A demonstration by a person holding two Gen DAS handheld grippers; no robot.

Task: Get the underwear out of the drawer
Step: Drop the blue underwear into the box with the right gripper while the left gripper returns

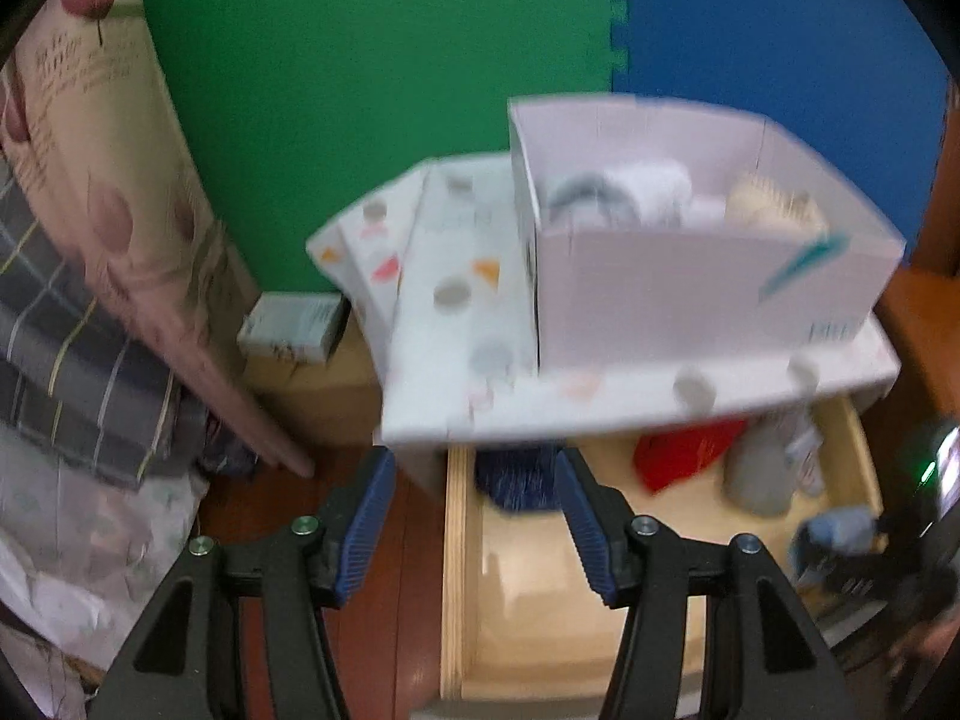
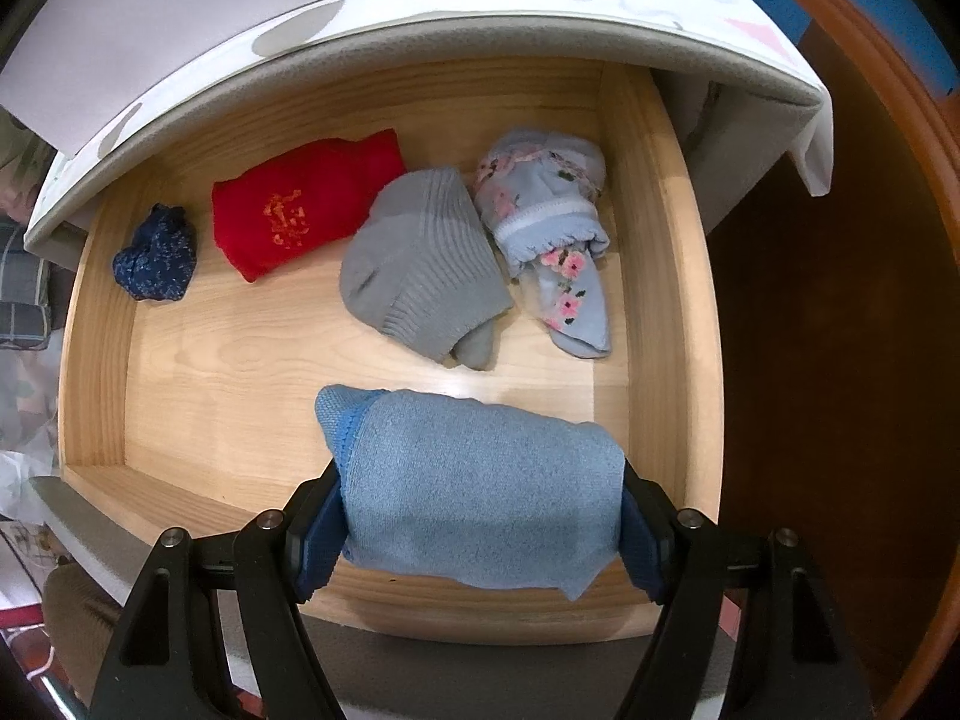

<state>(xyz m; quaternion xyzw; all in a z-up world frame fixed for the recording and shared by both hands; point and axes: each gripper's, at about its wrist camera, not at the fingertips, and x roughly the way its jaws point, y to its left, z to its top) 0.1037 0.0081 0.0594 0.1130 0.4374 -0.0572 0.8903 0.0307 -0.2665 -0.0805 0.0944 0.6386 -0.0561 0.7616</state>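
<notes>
A: Setting: pale wooden drawer pulled open under a white patterned cabinet top; green and blue foam mat behind, dark wood floor alongside.

B: Item one?

A: Light blue folded underwear, held between the pads of the right tongs, which are closed on it across its width, over the near part of the drawer. Soft knit, light, limp, not fragile, not slippery. Long axis runs pad to pad; a loose corner hangs at the lower right. Best hold, by my judgement: the thick folded middle.

B: Beyond those tongs?

A: Grey ribbed piece, floral blue piece, red piece, small navy bundle, all lying loose on the drawer floor.

B: Left tongs?

A: Left tongs open, nothing between the pads, just ahead of the drawer's left wall.
</notes>
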